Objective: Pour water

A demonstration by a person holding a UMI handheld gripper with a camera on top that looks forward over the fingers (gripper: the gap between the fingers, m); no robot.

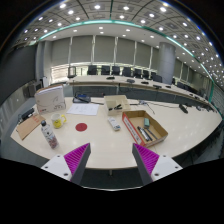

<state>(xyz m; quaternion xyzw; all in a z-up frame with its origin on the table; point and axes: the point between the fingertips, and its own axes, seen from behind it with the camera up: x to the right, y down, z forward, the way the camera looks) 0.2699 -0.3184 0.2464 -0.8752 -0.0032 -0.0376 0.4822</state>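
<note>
A clear water bottle (48, 133) stands upright at the left of the pale table (100, 145), well ahead and to the left of my fingers. A small red cup (80, 127) sits on the table to the right of the bottle. My gripper (111, 152) hovers over the table's near edge, open wide, with only bare tabletop between the magenta pads (77, 157). It touches neither the bottle nor the cup.
An open cardboard box (146, 128) with items lies ahead on the right. A white container (50, 100), a yellow object (58, 122) and a wooden board (28, 126) crowd the left. Desks with monitors (110, 72) line the back of the room.
</note>
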